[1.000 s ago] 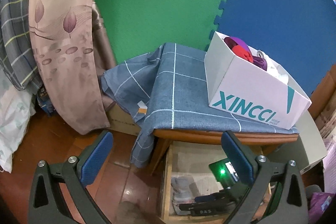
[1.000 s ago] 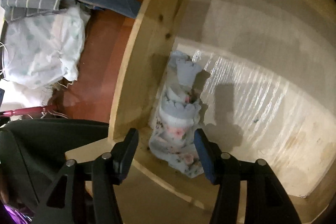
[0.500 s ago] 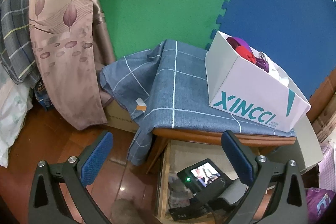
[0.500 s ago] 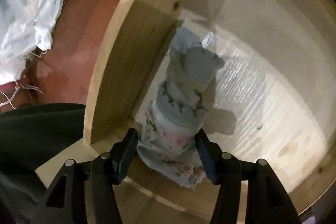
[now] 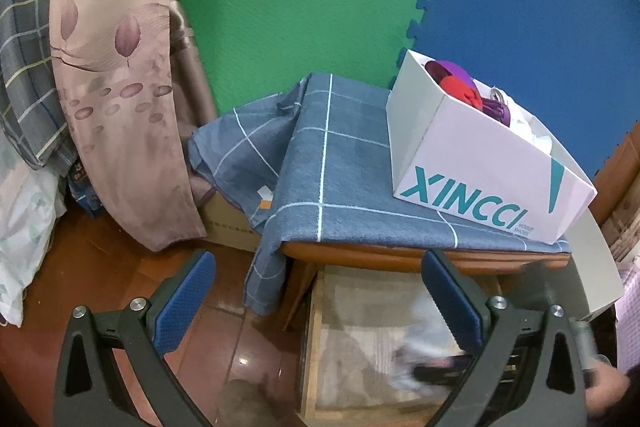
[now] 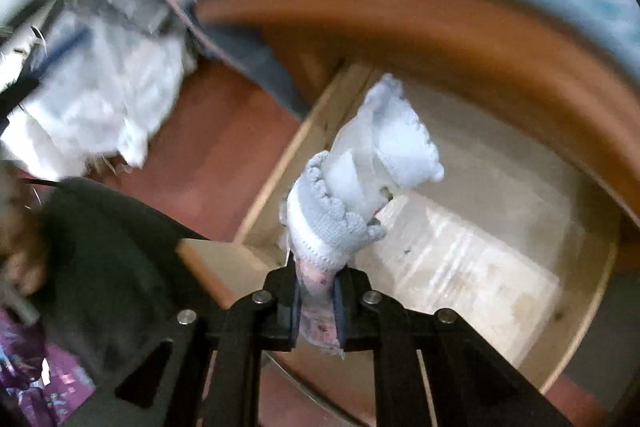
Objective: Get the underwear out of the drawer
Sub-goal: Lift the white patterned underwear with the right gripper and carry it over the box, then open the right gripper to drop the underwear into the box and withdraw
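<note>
A rolled bundle of pale blue and white underwear (image 6: 360, 179) with a floral end hangs above the open wooden drawer (image 6: 480, 267). My right gripper (image 6: 316, 291) is closing, and its pads press on the floral end. In the left wrist view the same underwear (image 5: 416, 359) is a pale blur over the drawer (image 5: 310, 347) under the table. My left gripper (image 5: 316, 259) stands wide open in front of the table edge, with nothing between its fingers.
A white XINCCI box (image 5: 480, 163) with red and purple cloth sits on the blue checked tablecloth (image 5: 340, 179). A floral pillow (image 5: 120, 67) leans at the left above the wooden floor (image 5: 100, 267). A hand (image 5: 608, 383) shows at the lower right.
My right gripper has shut on the underwear and lifted it out of the drawer's corner, swinging fast. The left gripper has stayed about where it was, still open.
</note>
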The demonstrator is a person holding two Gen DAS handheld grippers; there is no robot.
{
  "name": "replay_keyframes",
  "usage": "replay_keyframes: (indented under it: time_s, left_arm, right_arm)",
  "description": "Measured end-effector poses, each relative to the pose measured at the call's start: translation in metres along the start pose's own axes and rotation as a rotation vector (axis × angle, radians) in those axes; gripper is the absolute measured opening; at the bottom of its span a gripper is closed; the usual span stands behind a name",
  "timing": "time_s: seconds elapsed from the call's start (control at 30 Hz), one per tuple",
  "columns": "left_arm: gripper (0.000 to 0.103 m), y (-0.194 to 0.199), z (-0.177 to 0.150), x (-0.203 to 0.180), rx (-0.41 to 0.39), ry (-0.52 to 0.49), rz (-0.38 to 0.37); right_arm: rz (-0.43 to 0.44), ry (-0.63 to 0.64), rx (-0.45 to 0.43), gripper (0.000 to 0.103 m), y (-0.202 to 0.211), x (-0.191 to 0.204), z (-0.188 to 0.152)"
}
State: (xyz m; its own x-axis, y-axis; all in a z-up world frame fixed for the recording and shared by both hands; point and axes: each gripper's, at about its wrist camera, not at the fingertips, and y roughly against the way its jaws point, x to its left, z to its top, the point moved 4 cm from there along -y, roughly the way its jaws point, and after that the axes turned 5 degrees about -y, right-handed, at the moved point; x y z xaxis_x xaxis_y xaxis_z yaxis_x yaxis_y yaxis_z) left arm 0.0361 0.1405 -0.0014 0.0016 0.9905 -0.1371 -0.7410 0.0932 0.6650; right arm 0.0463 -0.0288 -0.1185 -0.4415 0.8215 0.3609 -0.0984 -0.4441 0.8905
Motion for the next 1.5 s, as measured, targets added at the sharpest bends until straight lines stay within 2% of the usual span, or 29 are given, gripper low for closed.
replay_keyframes:
  time_s: [0.17, 0.33, 0.5, 0.57, 0.7, 0.93, 1.17, 1.33, 1.5]
  left_arm:
    - [0.102, -0.001, -0.001, -0.008, 0.005, -0.018, 0.004]
    - [0.102, -0.001, -0.002, -0.019, 0.009, -0.069, 0.022]
    - [0.102, 0.0, -0.003, -0.028, 0.002, -0.119, 0.037]
    - [0.102, 0.0, -0.004, -0.029, 0.001, -0.126, 0.038]
    - [0.102, -0.001, -0.002, -0.03, 0.005, -0.132, 0.033]
    - [0.102, -0.003, -0.003, -0.034, 0.01, -0.149, 0.03]
    - [0.102, -0.006, -0.004, -0.045, 0.018, -0.187, 0.038]
    - [0.102, -0.007, -0.005, -0.048, 0.02, -0.202, 0.039]
    - [0.102, -0.007, -0.005, -0.049, 0.022, -0.206, 0.043]
  right_arm:
    - [0.031, -0.062, -0.187, 0.012, 0.08, -0.002, -0.023]
    - [0.029, -0.097, -0.331, 0.012, 0.158, -0.016, -0.018]
    - [0.031, -0.118, -0.464, 0.012, 0.24, -0.035, 0.015]
    - [-0.012, -0.112, -0.51, 0.012, 0.264, -0.04, 0.033]
    - [-0.071, -0.143, -0.537, 0.012, 0.289, -0.062, 0.067]
    - [-0.162, -0.197, -0.498, 0.013, 0.274, -0.104, 0.109]
    - [-0.302, -0.208, -0.373, 0.013, 0.235, -0.137, 0.135]
    - [-0.307, -0.199, -0.287, 0.013, 0.207, -0.144, 0.135]
    - [-0.289, -0.196, -0.269, 0.013, 0.191, -0.143, 0.132]
